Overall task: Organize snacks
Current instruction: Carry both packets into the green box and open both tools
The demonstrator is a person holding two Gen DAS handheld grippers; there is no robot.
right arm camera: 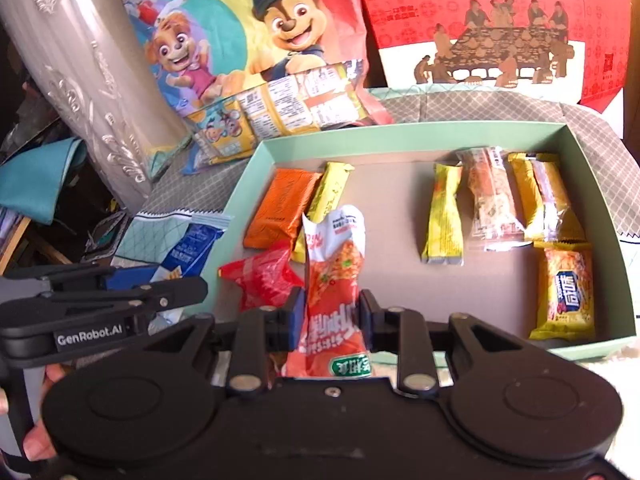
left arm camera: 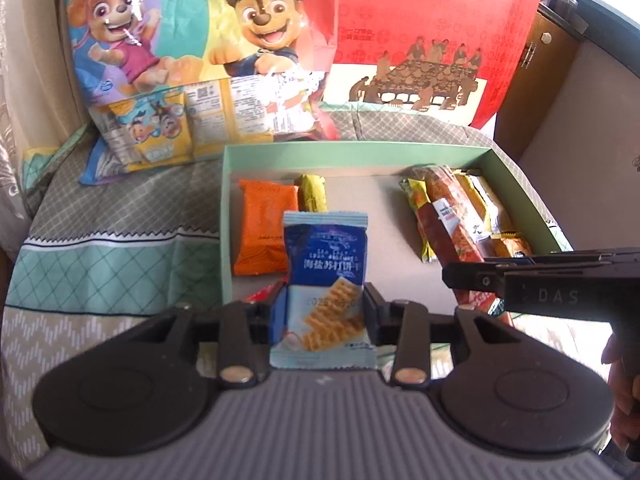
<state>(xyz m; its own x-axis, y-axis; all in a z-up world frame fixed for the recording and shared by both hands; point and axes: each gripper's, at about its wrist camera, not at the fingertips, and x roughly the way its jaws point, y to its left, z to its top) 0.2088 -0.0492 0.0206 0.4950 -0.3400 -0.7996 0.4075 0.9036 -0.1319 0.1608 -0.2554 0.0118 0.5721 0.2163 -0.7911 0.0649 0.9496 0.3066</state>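
My left gripper (left arm camera: 324, 312) is shut on a blue cracker packet (left arm camera: 325, 264), held upright over the near left edge of the green box (left arm camera: 360, 150). My right gripper (right arm camera: 330, 316) is shut on a long orange-red noodle snack packet (right arm camera: 334, 276), held over the box's near edge (right arm camera: 592, 346). Inside the box lie an orange packet (right arm camera: 280, 208), a yellow-green bar (right arm camera: 326, 196) and a red packet (right arm camera: 262, 276) at the left. Several yellow and orange packets (right arm camera: 444, 212) lie at the right. The right gripper also shows in the left wrist view (left arm camera: 540, 280).
A large cartoon-dog snack bag (left arm camera: 192, 52) and a red gift box (left arm camera: 432, 40) stand behind the green box. The box rests on a grey and teal patterned cloth (left arm camera: 100, 248). A silver embossed cushion (right arm camera: 80, 80) stands at the left in the right wrist view.
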